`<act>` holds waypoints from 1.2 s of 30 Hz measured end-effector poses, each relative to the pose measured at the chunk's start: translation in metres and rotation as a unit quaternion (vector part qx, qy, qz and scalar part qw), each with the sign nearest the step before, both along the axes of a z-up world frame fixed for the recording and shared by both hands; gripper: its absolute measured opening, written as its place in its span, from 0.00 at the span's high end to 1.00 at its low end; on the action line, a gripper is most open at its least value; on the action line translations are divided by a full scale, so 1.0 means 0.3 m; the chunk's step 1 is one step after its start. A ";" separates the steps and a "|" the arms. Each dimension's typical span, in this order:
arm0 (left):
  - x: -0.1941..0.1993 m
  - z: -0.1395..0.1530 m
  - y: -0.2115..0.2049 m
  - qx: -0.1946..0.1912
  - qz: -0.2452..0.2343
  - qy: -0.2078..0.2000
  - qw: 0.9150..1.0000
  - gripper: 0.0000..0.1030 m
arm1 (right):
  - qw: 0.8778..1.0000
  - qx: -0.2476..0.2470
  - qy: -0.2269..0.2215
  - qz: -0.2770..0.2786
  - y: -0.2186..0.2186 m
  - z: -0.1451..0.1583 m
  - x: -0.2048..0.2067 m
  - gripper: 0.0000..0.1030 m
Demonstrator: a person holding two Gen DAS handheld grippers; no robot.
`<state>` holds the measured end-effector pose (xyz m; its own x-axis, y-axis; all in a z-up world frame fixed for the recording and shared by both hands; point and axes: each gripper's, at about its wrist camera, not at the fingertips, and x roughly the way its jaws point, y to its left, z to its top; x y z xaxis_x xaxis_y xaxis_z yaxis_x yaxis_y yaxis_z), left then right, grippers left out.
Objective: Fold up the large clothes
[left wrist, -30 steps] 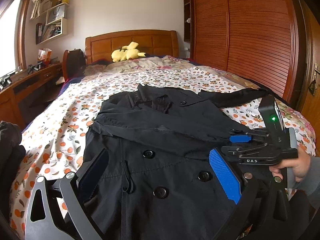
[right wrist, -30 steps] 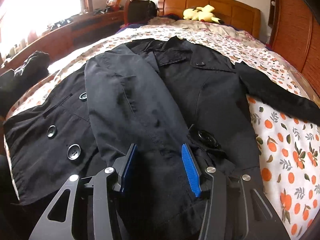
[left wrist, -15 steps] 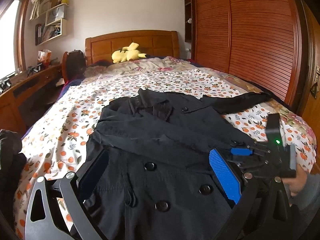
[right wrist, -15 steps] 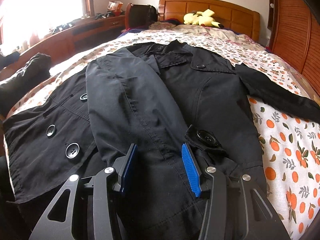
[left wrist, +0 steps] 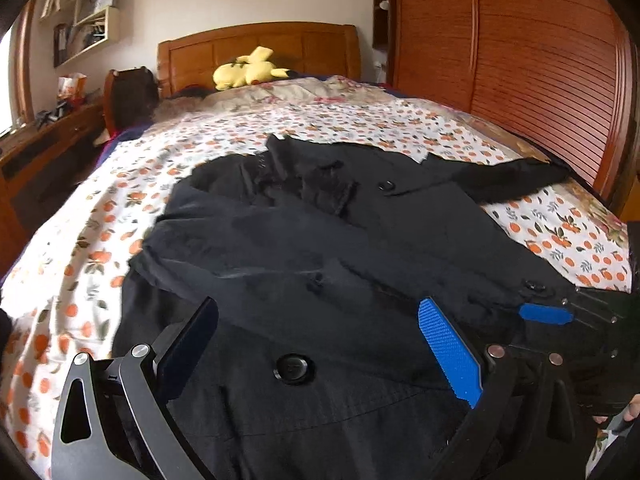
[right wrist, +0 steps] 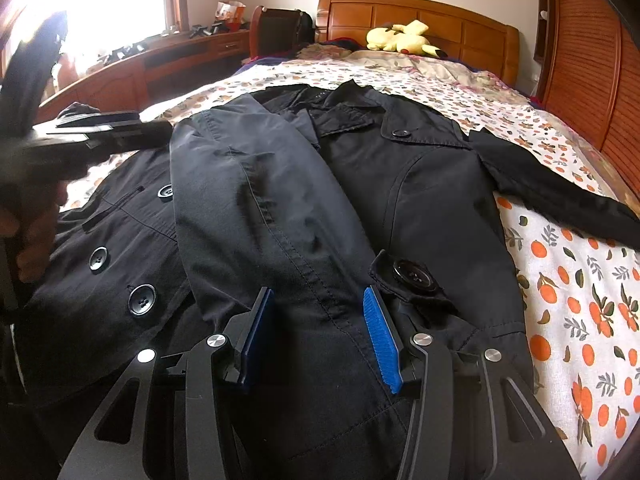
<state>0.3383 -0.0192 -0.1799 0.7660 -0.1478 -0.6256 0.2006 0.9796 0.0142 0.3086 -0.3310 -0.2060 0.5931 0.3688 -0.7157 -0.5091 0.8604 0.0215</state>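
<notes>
The bed [left wrist: 132, 184], under an orange-print sheet [right wrist: 568, 280], fills most of both views, with a wooden headboard [left wrist: 256, 46] at its far end and a yellow plush toy [left wrist: 250, 70] lying against it. A slatted wooden wardrobe [left wrist: 532, 64] stands along one side of the bed.

A black coat [left wrist: 320, 240] lies spread face up across the near half of the bed, collar toward the headboard. One sleeve [right wrist: 256, 208] is folded in over the front and runs down toward the hem; the other sleeve [right wrist: 552, 184] stretches out sideways onto the sheet.

The left tool [left wrist: 316, 344] hangs just above the coat's lower front, its jaws wide apart with nothing between them, a large button [left wrist: 293, 367] lying on the cloth in the gap. The right tool [right wrist: 318, 332] sits low over the end of the folded sleeve, jaws apart, with the sleeve cloth between the blue pads; I cannot tell whether they touch it. A cuff tab button [right wrist: 414, 276] lies just beside its right pad.
</notes>
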 end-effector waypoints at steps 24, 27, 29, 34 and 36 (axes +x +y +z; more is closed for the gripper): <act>0.022 -0.128 0.007 -0.007 -0.007 0.019 1.000 0.02 | 0.994 0.026 -0.042 -0.093 -0.250 0.278 0.128 0.43; 0.010 -0.118 0.006 -0.006 -0.006 0.009 1.000 0.02 | 0.990 0.025 -0.047 -0.131 -0.330 0.302 0.222 0.43; 0.005 -0.112 0.007 -0.008 -0.006 0.004 1.000 0.02 | 0.986 0.022 -0.044 -0.157 -0.387 0.298 0.295 0.43; -0.008 -0.101 0.011 -0.012 -0.004 -0.007 1.000 0.02 | 0.975 0.022 -0.017 -0.220 -0.532 0.257 0.480 0.43; -0.017 -0.095 0.006 -0.009 -0.005 -0.016 1.000 0.02 | 0.971 0.023 -0.007 -0.238 -0.577 0.236 0.527 0.43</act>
